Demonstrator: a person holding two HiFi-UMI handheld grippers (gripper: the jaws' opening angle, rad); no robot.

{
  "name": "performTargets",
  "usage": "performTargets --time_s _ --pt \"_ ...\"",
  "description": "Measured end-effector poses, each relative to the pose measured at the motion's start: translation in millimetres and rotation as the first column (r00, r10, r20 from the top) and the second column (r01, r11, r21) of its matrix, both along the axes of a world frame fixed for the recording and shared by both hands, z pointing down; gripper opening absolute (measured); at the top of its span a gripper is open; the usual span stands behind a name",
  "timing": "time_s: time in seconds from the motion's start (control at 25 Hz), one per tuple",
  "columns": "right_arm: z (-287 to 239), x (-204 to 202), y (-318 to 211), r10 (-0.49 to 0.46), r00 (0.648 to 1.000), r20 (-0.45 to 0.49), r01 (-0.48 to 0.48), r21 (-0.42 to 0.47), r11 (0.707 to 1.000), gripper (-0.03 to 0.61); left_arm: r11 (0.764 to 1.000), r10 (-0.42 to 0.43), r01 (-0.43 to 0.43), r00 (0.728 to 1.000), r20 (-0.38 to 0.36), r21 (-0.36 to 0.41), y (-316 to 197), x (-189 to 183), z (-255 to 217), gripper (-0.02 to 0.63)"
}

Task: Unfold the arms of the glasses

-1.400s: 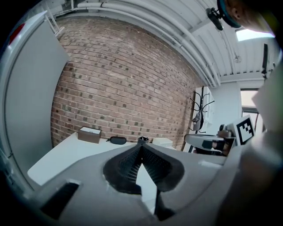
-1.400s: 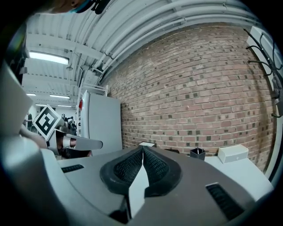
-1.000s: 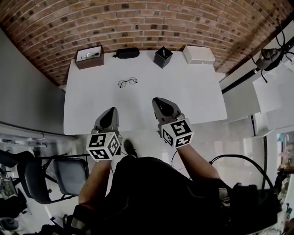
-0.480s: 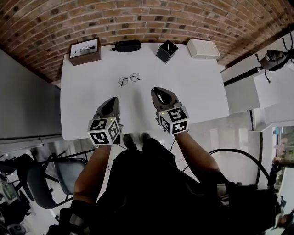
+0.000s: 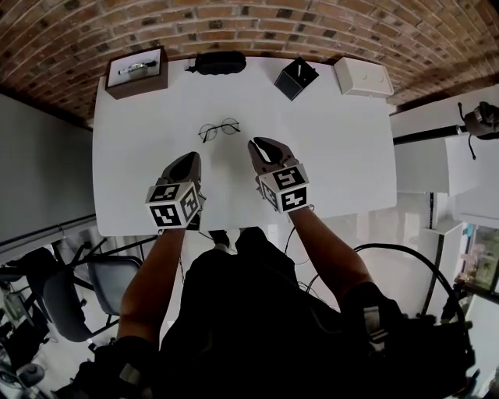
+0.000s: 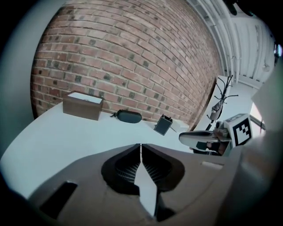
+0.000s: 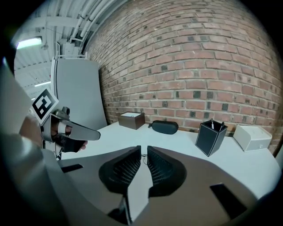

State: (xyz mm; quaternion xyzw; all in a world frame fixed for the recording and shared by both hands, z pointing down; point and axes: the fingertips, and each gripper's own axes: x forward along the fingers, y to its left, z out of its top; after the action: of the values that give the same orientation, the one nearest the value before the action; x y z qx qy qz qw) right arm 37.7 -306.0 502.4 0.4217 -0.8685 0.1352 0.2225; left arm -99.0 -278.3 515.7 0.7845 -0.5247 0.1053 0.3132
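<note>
Glasses (image 5: 218,129) lying on white table (image 5: 343,156), beyond and between both grippers, touching neither; left gripper (image 5: 187,159) jaws pressing together, empty; right gripper (image 5: 263,143) jaws standing slightly apart, empty

Items I log along the far edge of the white rectangular table (image 5: 335,164), left to right:
- brown wooden box (image 5: 136,72)
- black oval soft case (image 5: 220,62)
- black square pen holder (image 5: 296,78)
- flat white box (image 5: 362,76)

Red brick wall (image 5: 249,23) behind.
</note>
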Motion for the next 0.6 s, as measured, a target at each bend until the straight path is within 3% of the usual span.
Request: performTargets --time_s 0.28,0.4,0.6 --pt "42.6 -10.5 -30.1 -0.061 0.997 -0.041 0.059 -0.054 0.997 0.009 0.998 -0.024 0.027 0.999 0.041 -0.064 -26.2 1.8 39.5 0.014" --pt "58.8 -12.1 -39.7 -0.081 0.995 -0.057 0.075 -0.085 0.994 0.009 0.994 -0.009 0.014 0.999 0.044 -0.108 -30.5 8.3 59.3 0.114" --pt "87.4 -14.5 -47.6 -0.107 0.99 -0.088 0.094 -0.139 0.986 0.012 0.984 -0.024 0.033 0.998 0.054 -0.177 -38.9 7.7 88.6 0.123"
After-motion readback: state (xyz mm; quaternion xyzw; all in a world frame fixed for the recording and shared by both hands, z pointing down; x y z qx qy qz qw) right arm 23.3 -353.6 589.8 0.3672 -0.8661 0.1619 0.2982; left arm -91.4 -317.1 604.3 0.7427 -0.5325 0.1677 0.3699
